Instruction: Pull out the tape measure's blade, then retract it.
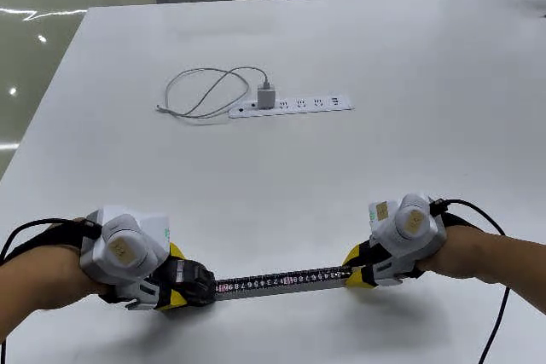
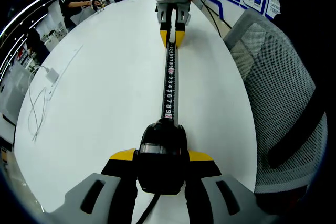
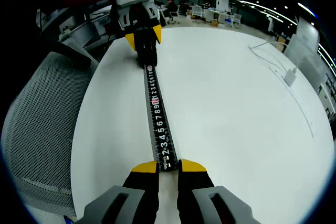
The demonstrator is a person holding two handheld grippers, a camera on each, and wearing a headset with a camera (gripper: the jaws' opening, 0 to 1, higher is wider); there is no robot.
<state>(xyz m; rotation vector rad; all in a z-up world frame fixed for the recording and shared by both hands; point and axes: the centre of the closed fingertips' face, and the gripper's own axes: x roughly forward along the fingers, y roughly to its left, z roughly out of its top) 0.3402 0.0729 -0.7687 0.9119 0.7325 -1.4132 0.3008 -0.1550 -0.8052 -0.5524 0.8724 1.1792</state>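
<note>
Left claw is clenched on the black tape measure, its yellow-tipped jaws pressed against either side of the case, close to the near edge of the white worktop and toward its near left corner. Right claw is closed on the free end of the blade, pinching the tip between its yellow jaws, further right along the same near edge. The blade is drawn out and stretched straight between the two claws, running roughly parallel to the near edge, low over the worktop; whether it touches the surface cannot be told. Black numerals with some red marks show along its printed face. In the left gripper view the blade leaves the case and runs straight ahead to the other claw; in the right gripper view it runs from the jaws to the case held opposite. Well apart from all this, nearer the far edge, lies a white power strip with a white charger plugged into it and a white cable looped beside it. A grey mesh chair stands by the near edge.
</note>
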